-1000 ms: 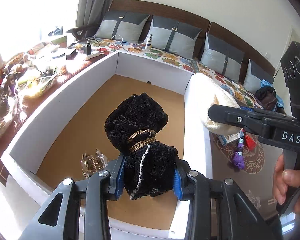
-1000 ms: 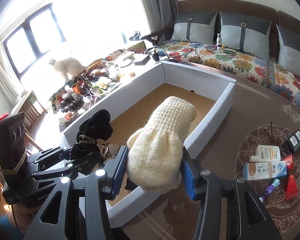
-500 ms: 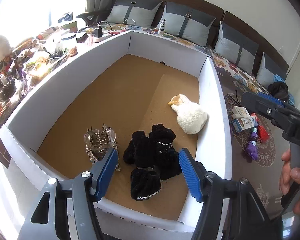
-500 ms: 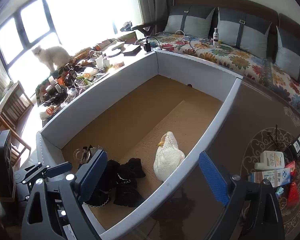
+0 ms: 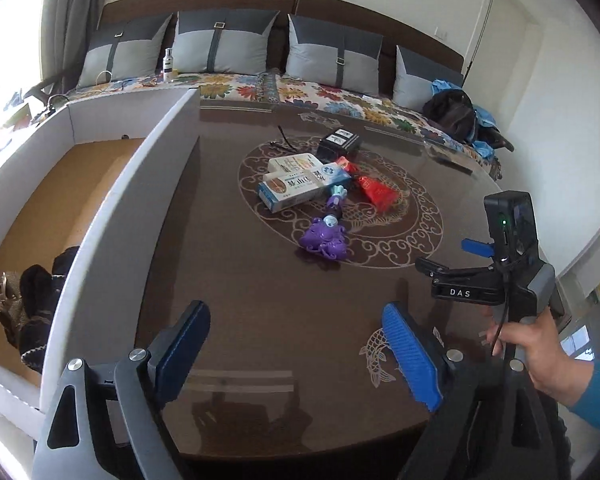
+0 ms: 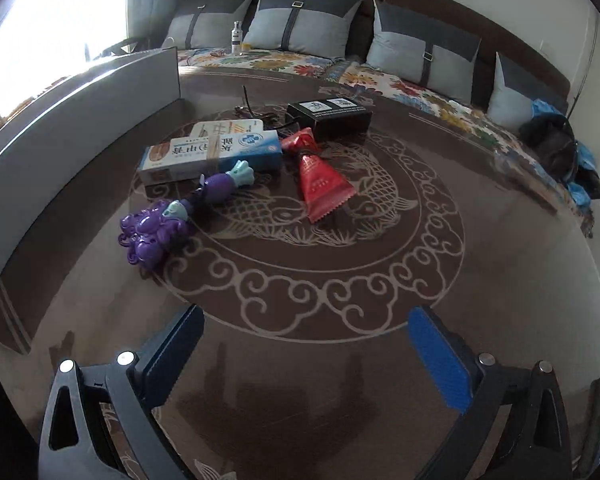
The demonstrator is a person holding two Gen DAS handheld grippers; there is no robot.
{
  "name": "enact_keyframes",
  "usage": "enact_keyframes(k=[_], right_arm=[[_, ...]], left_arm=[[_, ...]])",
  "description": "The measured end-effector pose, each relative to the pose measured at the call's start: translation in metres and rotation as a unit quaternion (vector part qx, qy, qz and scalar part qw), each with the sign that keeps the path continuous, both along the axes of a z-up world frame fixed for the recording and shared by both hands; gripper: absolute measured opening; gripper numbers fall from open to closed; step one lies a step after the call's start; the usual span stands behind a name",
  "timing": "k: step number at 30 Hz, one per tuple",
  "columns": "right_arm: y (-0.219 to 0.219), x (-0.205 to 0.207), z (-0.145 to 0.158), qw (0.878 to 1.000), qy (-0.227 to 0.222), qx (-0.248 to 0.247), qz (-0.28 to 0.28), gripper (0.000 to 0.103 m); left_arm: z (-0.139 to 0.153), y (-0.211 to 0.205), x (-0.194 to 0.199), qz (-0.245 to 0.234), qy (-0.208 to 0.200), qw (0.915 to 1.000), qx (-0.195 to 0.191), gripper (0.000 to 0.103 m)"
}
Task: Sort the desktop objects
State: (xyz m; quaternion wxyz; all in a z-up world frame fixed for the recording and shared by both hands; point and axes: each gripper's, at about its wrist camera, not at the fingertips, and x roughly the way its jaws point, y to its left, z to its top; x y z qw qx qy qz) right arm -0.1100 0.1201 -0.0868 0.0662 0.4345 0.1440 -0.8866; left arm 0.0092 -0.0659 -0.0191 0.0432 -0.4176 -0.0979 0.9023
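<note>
On the dark patterned table (image 5: 284,320) lies a cluster: a purple toy (image 5: 324,240) (image 6: 156,232), a blue-and-white carton (image 5: 304,188) (image 6: 212,154), a red sachet (image 5: 374,190) (image 6: 322,184) and a black box (image 5: 338,144) (image 6: 328,116). My left gripper (image 5: 292,312) hovers over bare table near the front edge, its jaws opening, nothing between them. My right gripper (image 6: 304,314) hangs short of the cluster, jaws opening wide and empty; the left wrist view shows it at the right, held by a hand (image 5: 536,340). Black knitwear (image 5: 40,300) lies in the white-walled box (image 5: 112,200).
A white carton (image 6: 224,126) and a dark cable (image 6: 246,102) lie behind the blue one. The box's long wall (image 6: 60,128) borders the table's left side. A sofa with grey cushions (image 5: 228,40) and a dark bag (image 5: 454,110) runs along the back.
Both grippers let go of the black knitwear and the cream knit item over the box, then swung right and down to the table with the cluster. Both stand wider apart.
</note>
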Motion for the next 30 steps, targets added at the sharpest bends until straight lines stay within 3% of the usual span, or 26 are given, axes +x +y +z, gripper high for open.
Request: enact_keyframes(k=[8, 14, 18, 25, 30], right_arm=[[0.051, 0.0, -0.017, 0.996, -0.018, -0.059, -0.056, 0.102], [0.049, -0.001, -0.017, 0.996, -0.01, -0.056, -0.069, 0.102], [0.049, -0.001, -0.018, 0.996, -0.01, -0.056, -0.069, 0.103], [0.049, -0.001, -0.018, 0.996, -0.01, -0.056, -0.069, 0.103], [0.049, -0.001, -0.018, 0.996, -0.01, -0.056, -0.07, 0.103]], left_arm=[[-0.062, 0.04, -0.046, 0.011, -0.055, 0.9972, -0.049, 0.088], [-0.083, 0.039, -0.062, 0.029, -0.085, 0.9933, -0.072, 0.088], [-0.085, 0.041, -0.066, 0.036, -0.079, 0.9921, -0.091, 0.088], [-0.089, 0.041, -0.067, 0.053, -0.061, 0.9925, -0.092, 0.103], [-0.091, 0.042, -0.066, 0.052, -0.042, 0.9935, -0.092, 0.103]])
